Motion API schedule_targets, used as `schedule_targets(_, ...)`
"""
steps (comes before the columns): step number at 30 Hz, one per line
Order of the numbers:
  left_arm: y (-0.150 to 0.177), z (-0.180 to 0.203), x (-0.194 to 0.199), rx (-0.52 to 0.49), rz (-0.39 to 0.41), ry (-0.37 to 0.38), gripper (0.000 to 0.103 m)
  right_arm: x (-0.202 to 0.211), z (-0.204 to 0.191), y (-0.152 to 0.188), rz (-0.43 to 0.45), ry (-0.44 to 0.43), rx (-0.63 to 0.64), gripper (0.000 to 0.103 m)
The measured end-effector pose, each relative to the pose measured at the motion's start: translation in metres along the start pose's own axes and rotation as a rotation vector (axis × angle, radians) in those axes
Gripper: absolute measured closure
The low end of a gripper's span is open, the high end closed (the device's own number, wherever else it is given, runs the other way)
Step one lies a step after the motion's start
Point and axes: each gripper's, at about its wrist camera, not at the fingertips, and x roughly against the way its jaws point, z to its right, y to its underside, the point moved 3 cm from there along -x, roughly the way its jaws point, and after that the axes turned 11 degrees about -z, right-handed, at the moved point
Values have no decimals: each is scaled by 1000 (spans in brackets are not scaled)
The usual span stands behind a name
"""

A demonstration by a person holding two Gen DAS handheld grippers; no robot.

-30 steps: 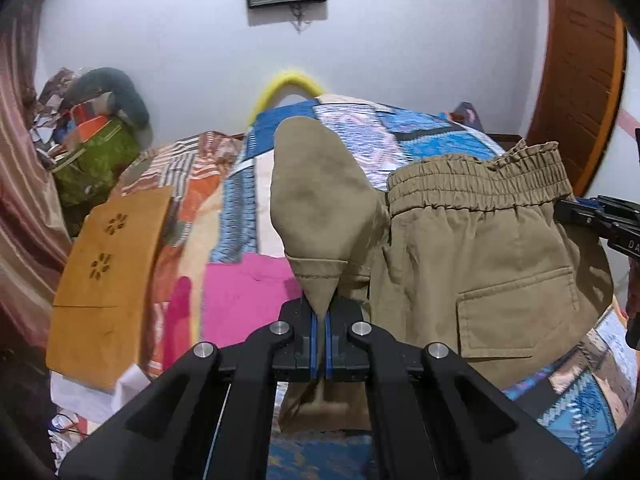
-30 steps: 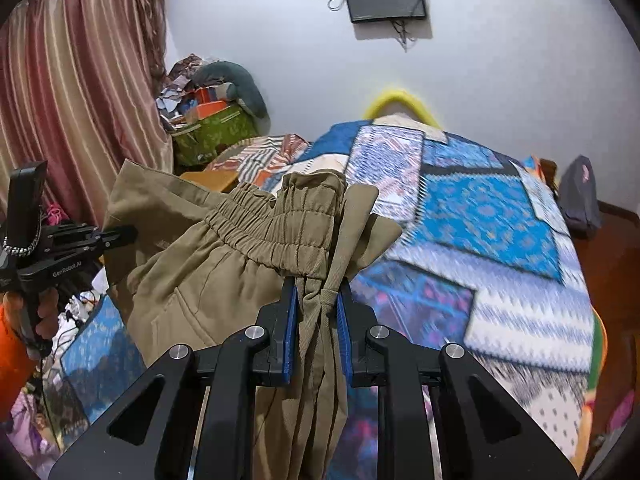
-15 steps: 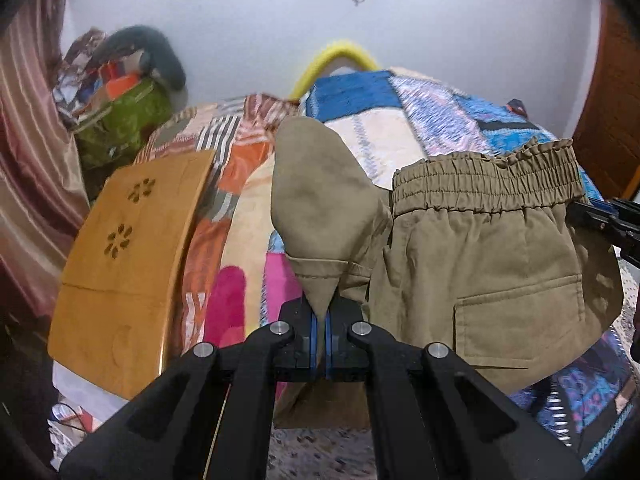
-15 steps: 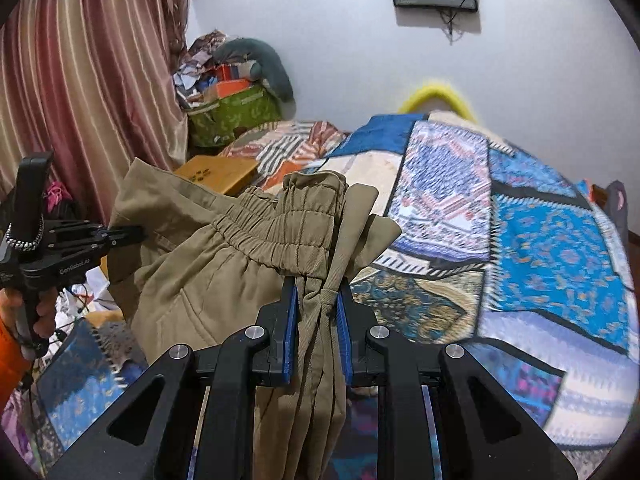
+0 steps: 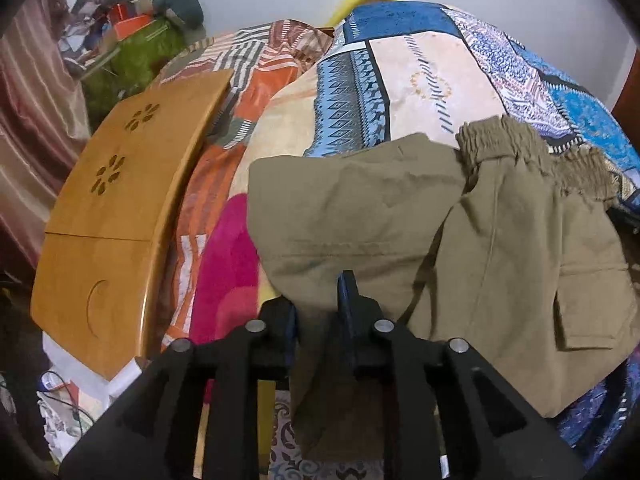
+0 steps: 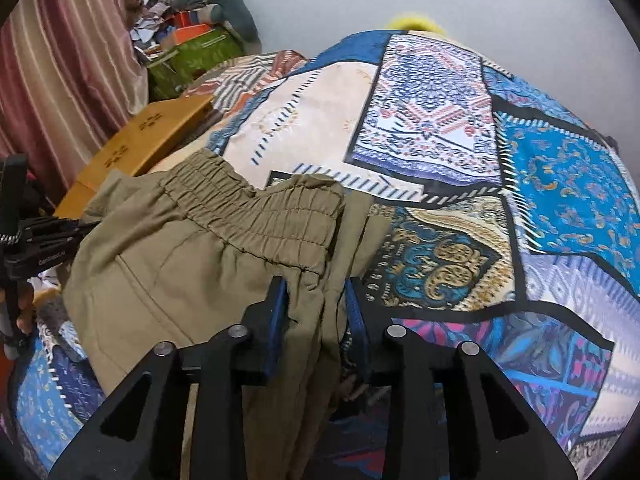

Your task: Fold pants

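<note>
Pants (image 5: 500, 248) lie folded on the bed (image 6: 440, 112), a final fold maybe left. Left hand-held gripper (image 5: 318, 308) and right hand-held gripper (image 6: 316, 312) both spread, fabric loose between the jaws

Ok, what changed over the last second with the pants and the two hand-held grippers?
Both hand-held grippers came down toward the patchwork bedspread and opened: the left hand-held gripper and right hand-held gripper now have their jaws spread, where each was clamped on cloth before. The khaki pants, earlier held up, now lie spread on the bed. The wooden lap table has not moved.
</note>
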Motion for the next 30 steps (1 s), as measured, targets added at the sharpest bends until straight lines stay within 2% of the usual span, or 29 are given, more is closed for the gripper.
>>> schedule_targets(2,3,1,4,7,-1,-12,69,8,0,2,-3,10,-10,69)
schedule_targets(4,8,-2,10,19,1,-13,62,17,0,4,2,4,-23,61)
schedule_targets(10,27,-1,52,35,32,8,61,71,-10,14,81,-5,-4,58)
schedule_targets(14,42,9,101,20,97,30,60,115,-22,22,148,-1,28,58)
schedule_targets(16,52,16,134,15,138,69,54,144,-31,31,180,-14,45,58)
schedule_targets(23,91,44,246,-1,293,151,53,229,-55,63,299,-40,57,57)
schedule_targets(30,154,70,359,-29,496,192,53,306,-85,110,454,-50,92,57)
